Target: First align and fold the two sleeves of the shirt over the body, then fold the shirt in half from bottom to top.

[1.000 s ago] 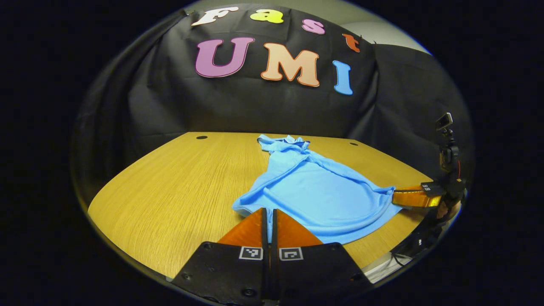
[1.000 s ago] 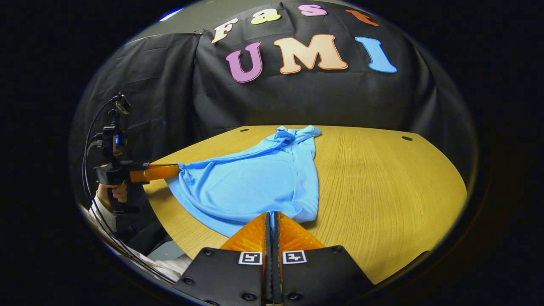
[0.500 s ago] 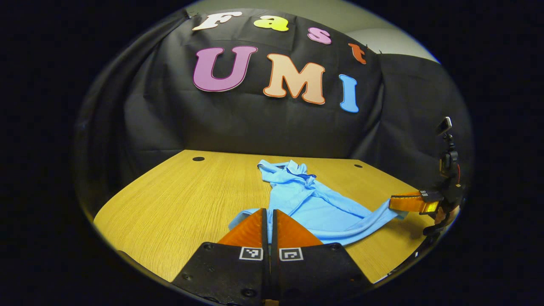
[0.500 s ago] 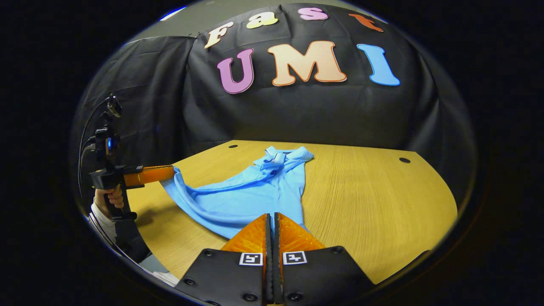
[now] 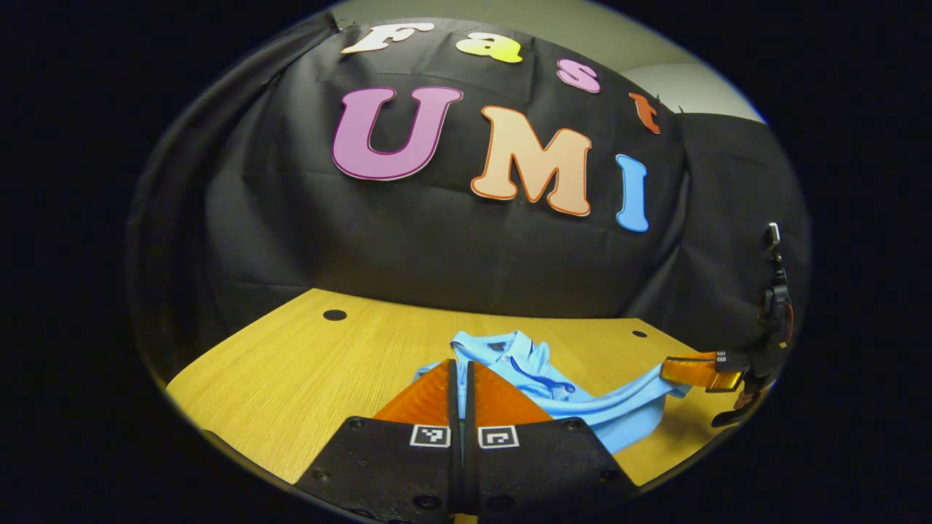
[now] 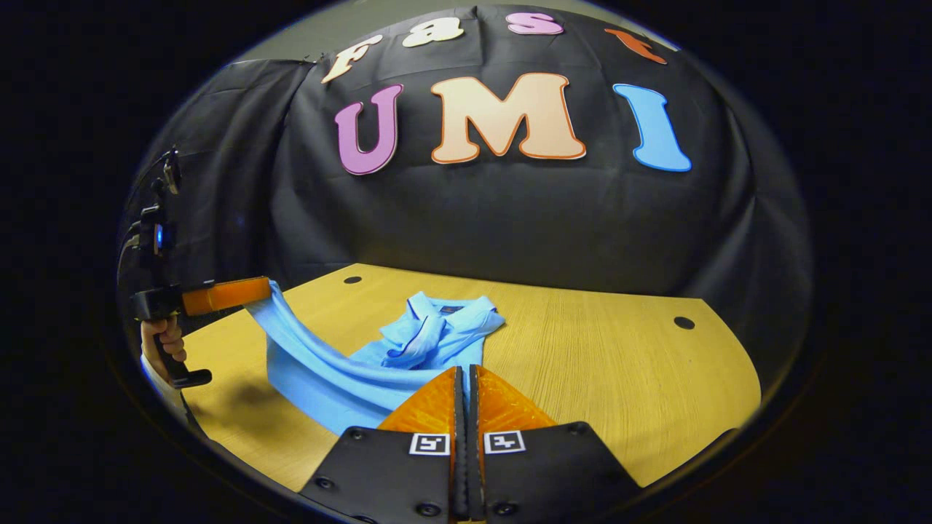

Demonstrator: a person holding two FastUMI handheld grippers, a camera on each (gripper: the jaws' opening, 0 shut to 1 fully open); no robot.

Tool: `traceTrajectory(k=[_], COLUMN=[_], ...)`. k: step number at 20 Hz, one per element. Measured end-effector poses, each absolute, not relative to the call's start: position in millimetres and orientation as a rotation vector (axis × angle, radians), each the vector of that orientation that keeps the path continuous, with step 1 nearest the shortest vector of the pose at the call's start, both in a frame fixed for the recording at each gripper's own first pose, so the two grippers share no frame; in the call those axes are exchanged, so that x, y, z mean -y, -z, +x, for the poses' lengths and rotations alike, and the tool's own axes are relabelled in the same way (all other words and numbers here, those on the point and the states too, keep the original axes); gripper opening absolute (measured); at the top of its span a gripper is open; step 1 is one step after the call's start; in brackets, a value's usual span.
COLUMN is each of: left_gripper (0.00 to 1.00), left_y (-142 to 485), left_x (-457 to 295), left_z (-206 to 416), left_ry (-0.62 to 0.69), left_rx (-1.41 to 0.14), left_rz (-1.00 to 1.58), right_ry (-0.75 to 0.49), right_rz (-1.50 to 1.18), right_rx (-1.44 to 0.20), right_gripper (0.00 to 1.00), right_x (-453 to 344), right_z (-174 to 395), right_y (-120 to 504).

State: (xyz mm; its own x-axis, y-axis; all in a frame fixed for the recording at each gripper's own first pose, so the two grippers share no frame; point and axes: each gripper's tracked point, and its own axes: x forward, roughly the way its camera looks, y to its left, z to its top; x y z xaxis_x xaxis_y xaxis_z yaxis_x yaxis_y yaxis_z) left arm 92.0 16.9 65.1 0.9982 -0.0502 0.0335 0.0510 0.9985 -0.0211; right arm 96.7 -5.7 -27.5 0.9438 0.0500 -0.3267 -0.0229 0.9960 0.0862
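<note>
A light blue polo shirt (image 5: 619, 422) lies on the wooden table (image 5: 291, 378), collar (image 5: 502, 349) toward the booth wall. My left gripper (image 5: 460, 362) is shut on one bottom corner of the shirt, held above the table. In the right gripper view the same gripper (image 6: 266, 287) shows at the left, with the hem hanging from it in a raised band. My right gripper (image 6: 466, 368) is shut on the other bottom corner of the shirt (image 6: 328, 378). It also appears at the right of the left gripper view (image 5: 665, 369). The collar (image 6: 444, 324) lies flat just ahead.
The table (image 6: 619, 378) runs bare to the right of the shirt and has small dark holes (image 6: 684, 322) (image 5: 335, 315) near its far corners. A hand (image 6: 164, 342) grips the left gripper's handle. The black cloth wall stands close behind the table.
Both grippers have lifted the shirt's bottom hem and carried it forward toward the collar. The body now doubles over itself, and the wall looms closer in both views.
</note>
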Motion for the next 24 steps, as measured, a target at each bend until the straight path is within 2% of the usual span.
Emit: traceTrajectory(k=[7, 15, 19, 21, 22, 24], left_gripper=[0.00, 0.00, 0.00, 0.00, 0.01, 0.06], left_y=[-87.3, -62.5, -43.8, -41.1, -41.2, -48.6], left_x=[-28.0, -52.0, -59.3, -64.9, -67.5, -76.6], left_z=[175.1, 265.7, 287.7, 290.0, 287.9, 276.6], left_ry=[-0.001, -0.091, -0.111, -0.143, -0.160, -0.189], left_rx=[0.031, -0.031, -0.065, -0.071, -0.074, -0.067], left_rz=[-0.082, -0.073, -0.076, -0.059, -0.053, -0.051], right_ry=[0.039, 0.106, 0.116, 0.114, 0.116, 0.106], right_rz=[0.125, 0.098, 0.144, 0.147, 0.141, 0.137], right_rx=[-0.316, -0.401, -0.432, -0.435, -0.433, -0.422], right_gripper=[0.03, 0.02, 0.03, 0.06, 0.16, 0.18], right_x=[37.6, 47.3, 50.1, 51.5, 54.0, 54.6], right_z=[170.1, 248.6, 260.6, 262.6, 263.5, 259.3], right_y=[2.2, 52.2, 74.5, 77.2, 77.8, 71.0])
